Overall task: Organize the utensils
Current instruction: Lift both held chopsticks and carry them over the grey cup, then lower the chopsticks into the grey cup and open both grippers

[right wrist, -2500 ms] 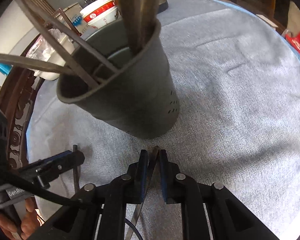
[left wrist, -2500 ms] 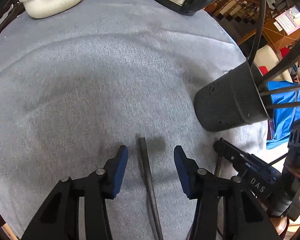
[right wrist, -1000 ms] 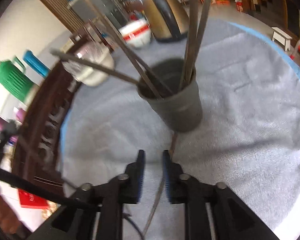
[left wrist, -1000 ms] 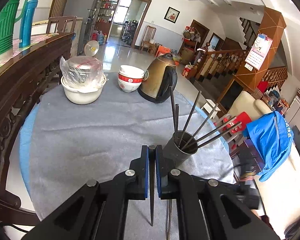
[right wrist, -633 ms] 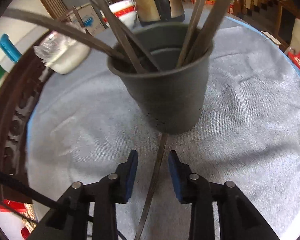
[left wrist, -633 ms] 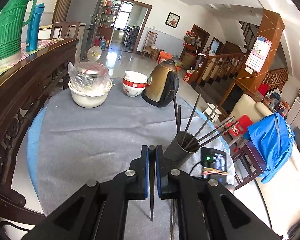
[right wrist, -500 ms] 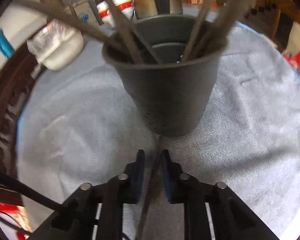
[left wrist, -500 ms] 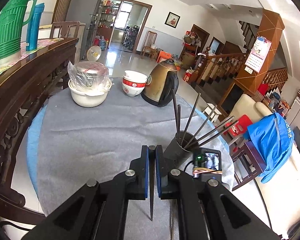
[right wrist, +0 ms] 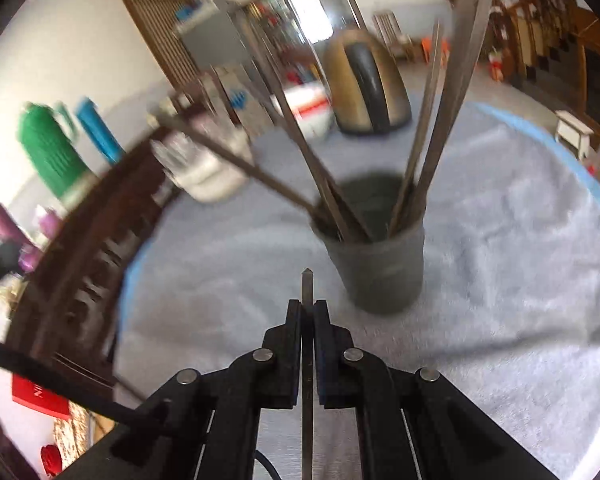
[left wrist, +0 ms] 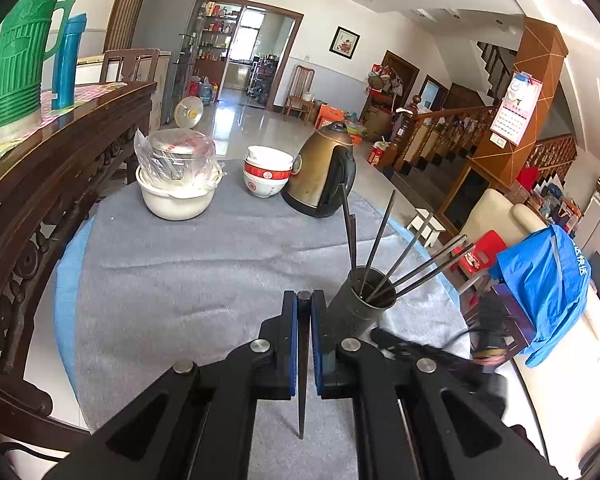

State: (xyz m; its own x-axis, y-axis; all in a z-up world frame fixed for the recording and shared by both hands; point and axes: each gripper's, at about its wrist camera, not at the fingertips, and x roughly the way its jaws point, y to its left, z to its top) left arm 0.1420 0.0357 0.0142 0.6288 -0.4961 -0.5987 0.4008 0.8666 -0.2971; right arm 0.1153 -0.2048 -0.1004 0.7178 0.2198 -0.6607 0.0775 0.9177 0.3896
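A dark grey utensil cup (left wrist: pixel 360 304) stands on the grey tablecloth (left wrist: pixel 188 276) with several dark chopsticks fanned out of it. My left gripper (left wrist: pixel 304 300) is shut on a dark chopstick (left wrist: pixel 302 380), held above the cloth just left of the cup. In the right wrist view the cup (right wrist: pixel 380 276) sits ahead and slightly right. My right gripper (right wrist: pixel 307 306) is shut on another chopstick (right wrist: pixel 307 292), whose tip pokes out past the fingers, lifted off the cloth. The right gripper's black body (left wrist: pixel 428 356) shows blurred below the cup in the left wrist view.
At the table's far side stand a brass kettle (left wrist: pixel 320 176), stacked red-and-white bowls (left wrist: pixel 267 176) and a white pot with a wrapped lid (left wrist: pixel 178 184). A dark carved wooden rail (left wrist: pixel 40 208) runs along the left. A blue cloth (left wrist: pixel 548 288) hangs on the right.
My right gripper closed on the chopstick lying beside the cup and lifted it off the cloth. The left gripper kept still, holding its chopstick.
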